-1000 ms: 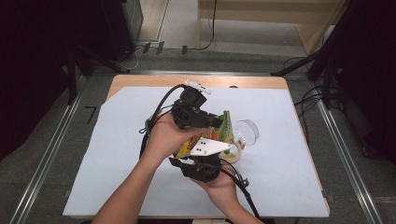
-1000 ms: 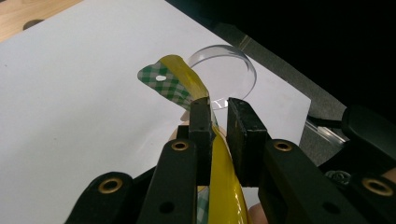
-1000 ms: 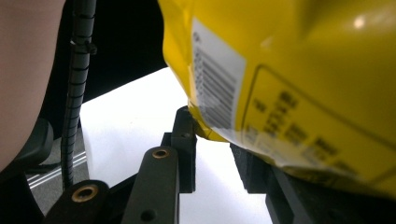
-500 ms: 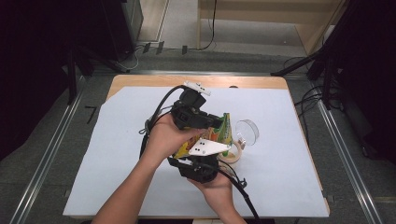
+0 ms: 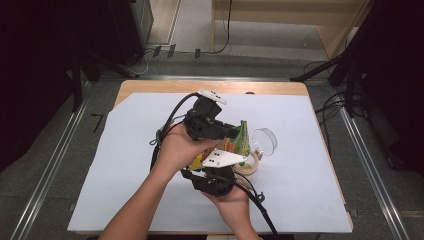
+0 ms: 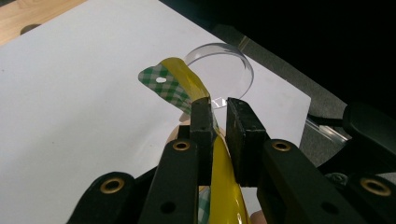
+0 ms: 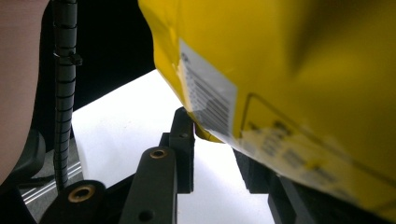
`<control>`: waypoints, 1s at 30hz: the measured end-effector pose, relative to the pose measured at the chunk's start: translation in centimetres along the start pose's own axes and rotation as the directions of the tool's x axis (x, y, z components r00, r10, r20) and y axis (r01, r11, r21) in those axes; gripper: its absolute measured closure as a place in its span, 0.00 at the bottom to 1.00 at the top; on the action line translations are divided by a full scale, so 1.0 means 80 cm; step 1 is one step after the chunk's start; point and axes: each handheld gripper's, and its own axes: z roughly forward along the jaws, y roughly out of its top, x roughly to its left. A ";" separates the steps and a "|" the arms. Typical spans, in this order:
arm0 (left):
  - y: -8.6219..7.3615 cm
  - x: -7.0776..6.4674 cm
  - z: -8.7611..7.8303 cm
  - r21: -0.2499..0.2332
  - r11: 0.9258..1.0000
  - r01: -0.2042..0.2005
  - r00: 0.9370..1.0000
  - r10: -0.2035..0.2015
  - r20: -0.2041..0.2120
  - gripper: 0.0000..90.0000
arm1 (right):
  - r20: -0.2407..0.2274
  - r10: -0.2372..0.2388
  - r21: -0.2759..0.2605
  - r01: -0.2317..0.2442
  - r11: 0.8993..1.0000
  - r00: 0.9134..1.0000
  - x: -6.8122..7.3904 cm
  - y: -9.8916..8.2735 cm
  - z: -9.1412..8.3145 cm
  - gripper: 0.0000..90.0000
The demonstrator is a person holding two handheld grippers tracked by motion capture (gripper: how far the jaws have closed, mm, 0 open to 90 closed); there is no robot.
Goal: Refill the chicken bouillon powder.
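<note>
Jaws of the left gripper [image 6: 219, 112] stand nearly together in the left gripper view, clamped on the upper part of a yellow pouch [image 6: 187, 84]. Thin film runs up between the black pads and curls over into a green-and-white chequered header with a small punched hole. Beyond it a clear plastic cup [image 6: 243, 65] lies on its side on the white sheet [image 6: 70, 116], its round mouth towards the pouch.

In the right gripper view the right gripper [image 7: 219, 154] has its jaws some way apart, with white sheet showing in the gap. The pouch's lower corner dips in by the left pad (glossy, crinkled foil with a white barcode label). Its body hides the other pad, so I cannot tell whether they pinch it.

From the high view, nothing has shifted over the last second. Both hands sit where they were, and the pouch [image 5: 240, 142] hangs between the two grippers at the middle of the table [image 5: 165, 86], just beside the cup [image 5: 264, 141] and above a beige round thing [image 5: 248, 165]. I read that stillness as a hold being settled before a tear or a pour, with the pouch not yet opened. The film looks slippery and limp, so a grip on so little of it could slide.
</note>
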 end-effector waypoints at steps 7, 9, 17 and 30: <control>-0.001 0.001 -0.001 0.000 1.000 -0.002 1.000 0.002 0.000 0.91 | 0.007 -0.004 -0.001 0.004 1.000 1.000 0.001 0.000 0.001 0.78; -0.001 0.001 -0.001 0.001 1.000 -0.001 1.000 0.001 -0.003 0.91 | 0.008 -0.003 -0.004 0.003 1.000 1.000 0.001 0.000 0.001 0.78; -0.001 0.002 -0.002 -0.006 1.000 0.004 1.000 -0.004 0.002 0.91 | 0.009 0.001 -0.004 -0.001 1.000 1.000 0.001 0.000 0.001 0.77; -0.002 0.006 -0.002 -0.005 1.000 0.010 1.000 -0.010 0.005 0.90 | 0.008 0.007 0.000 -0.007 1.000 1.000 0.002 0.001 0.002 0.76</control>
